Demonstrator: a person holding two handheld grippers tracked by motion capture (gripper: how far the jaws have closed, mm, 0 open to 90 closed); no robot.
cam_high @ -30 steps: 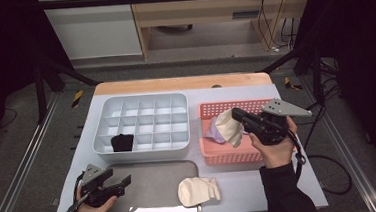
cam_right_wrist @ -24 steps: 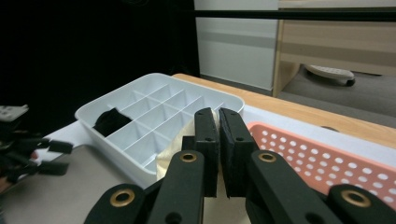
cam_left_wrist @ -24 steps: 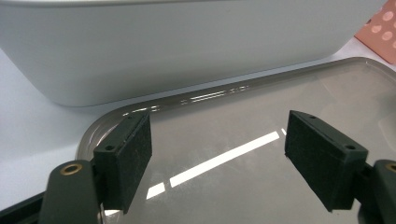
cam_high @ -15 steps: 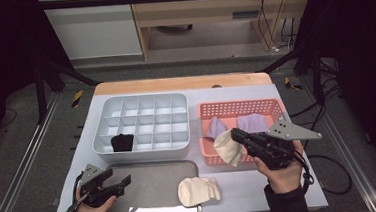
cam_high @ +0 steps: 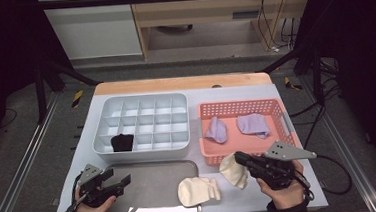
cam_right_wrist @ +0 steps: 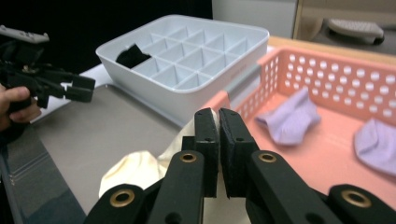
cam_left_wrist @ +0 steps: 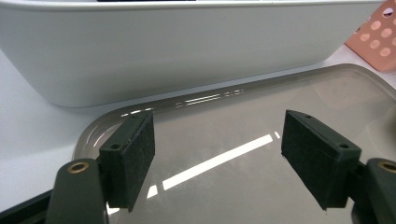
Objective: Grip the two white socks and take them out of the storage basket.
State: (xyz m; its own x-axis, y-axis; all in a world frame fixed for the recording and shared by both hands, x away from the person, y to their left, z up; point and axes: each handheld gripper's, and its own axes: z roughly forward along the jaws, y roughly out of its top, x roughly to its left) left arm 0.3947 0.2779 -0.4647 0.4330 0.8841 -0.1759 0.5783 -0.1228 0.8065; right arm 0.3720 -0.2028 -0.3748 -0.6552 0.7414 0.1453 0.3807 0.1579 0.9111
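My right gripper (cam_high: 240, 159) (cam_right_wrist: 218, 122) is shut on a cream sock (cam_high: 233, 171) (cam_right_wrist: 135, 171), which hangs from its jaws just in front of the pink basket (cam_high: 276, 106) (cam_right_wrist: 327, 77). A second cream sock (cam_high: 198, 190) lies on the right end of the grey metal tray (cam_high: 151, 181) (cam_left_wrist: 243, 140). Two purple socks (cam_high: 216, 130) (cam_high: 253, 125) (cam_right_wrist: 292, 119) (cam_right_wrist: 378, 144) lie in the basket. My left gripper (cam_high: 110, 183) (cam_left_wrist: 218, 149) (cam_right_wrist: 70, 86) is open and holds nothing, low over the tray's left end.
A white compartment organizer (cam_high: 140, 103) (cam_right_wrist: 187, 56) (cam_left_wrist: 187, 46) stands behind the tray, with a black sock (cam_high: 122, 142) (cam_right_wrist: 132, 55) in a front-left cell. The table's near edge runs just below both hands.
My right gripper has carried the cream sock down and toward me, from over the basket to just in front of it. The left gripper has stayed still.
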